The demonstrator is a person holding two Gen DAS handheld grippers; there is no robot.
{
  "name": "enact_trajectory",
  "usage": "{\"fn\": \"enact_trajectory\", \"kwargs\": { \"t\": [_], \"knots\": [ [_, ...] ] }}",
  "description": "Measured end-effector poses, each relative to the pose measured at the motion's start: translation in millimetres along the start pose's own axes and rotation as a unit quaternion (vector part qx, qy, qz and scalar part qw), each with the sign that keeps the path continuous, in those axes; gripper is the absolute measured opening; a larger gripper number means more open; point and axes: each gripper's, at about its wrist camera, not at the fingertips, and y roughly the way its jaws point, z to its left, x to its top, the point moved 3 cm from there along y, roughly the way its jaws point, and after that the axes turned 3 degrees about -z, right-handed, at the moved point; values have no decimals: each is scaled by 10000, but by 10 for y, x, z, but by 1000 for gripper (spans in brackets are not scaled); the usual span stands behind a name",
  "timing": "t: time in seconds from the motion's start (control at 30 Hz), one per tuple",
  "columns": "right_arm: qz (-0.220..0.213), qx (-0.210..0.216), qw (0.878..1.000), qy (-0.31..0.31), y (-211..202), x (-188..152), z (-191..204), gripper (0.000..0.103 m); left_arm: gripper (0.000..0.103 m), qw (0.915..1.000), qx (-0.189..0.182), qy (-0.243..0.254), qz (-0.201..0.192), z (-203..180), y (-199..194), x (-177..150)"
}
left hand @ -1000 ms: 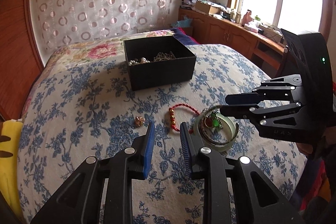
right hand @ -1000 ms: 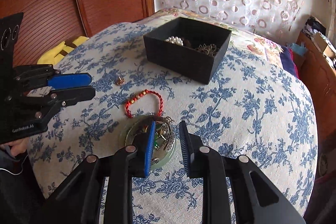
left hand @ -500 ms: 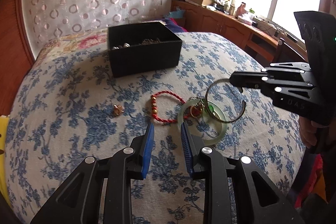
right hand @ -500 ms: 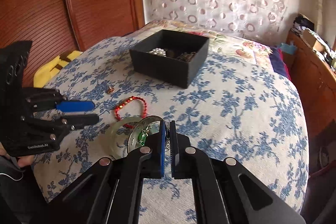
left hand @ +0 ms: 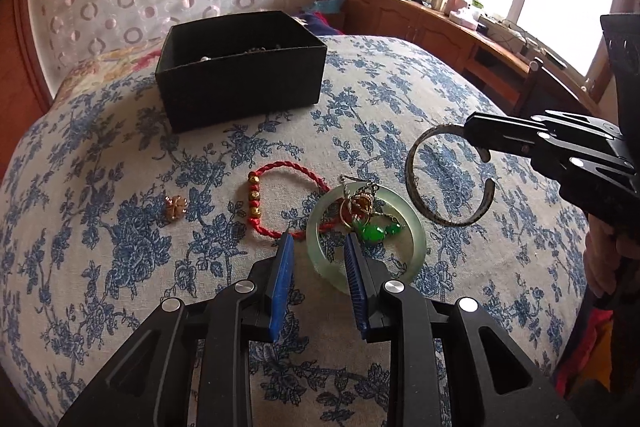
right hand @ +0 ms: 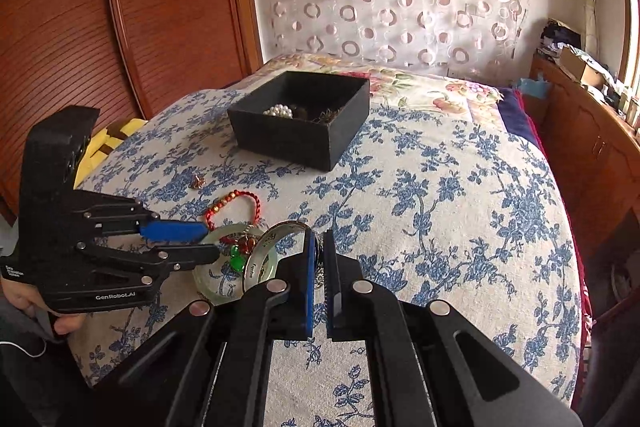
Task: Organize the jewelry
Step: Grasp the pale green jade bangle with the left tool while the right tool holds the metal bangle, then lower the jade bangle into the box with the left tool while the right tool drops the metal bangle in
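One cuff bangle (left hand: 448, 179), clamped in the right gripper (right hand: 320, 247), is airborne; black box (left hand: 240, 67) at twelve o'clock holds some jewelry. Jade bangle (left hand: 404, 255), red bracelet (left hand: 288, 171) remain; left gripper (left hand: 318, 247) fingers apart.

Left wrist view low over the bed (left hand: 100, 211), facing the black box (left hand: 240, 71) and window, right wrist view close by, facing box (right hand: 300, 123) and curtain, both sharing box, bed (right hand: 440, 187), jade bangle (left hand: 416, 239).
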Motion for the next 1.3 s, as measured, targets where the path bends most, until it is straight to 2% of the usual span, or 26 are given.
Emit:
{"fn": "enact_trajectory", "kwargs": {
  "t": [0.03,0.1,0.2,0.53,0.8,1.3],
  "knots": [
    [14,-7,10000,4,10,-9,2,5,24,10000,42,37,-4,-16,8,5],
    [21,-4,10000,9,16,-20,5,5,12,9998,149,145,-10,-39,19,1],
    [6,-4,10000,16,7,-21,4,5,7,9997,179,133,-34,-23,3,-3],
    [-171,-80,9998,45,-104,51,-21,5,7,9982,214,201,-522,-73,-266,102],
    [-443,-144,9989,37,-190,305,-87,5,7,9971,384,188,-629,41,-332,238],
    [-616,-306,9976,-7,430,1104,-144,5,7,9910,713,-138,-1126,646,-607,599]
  ]
}}
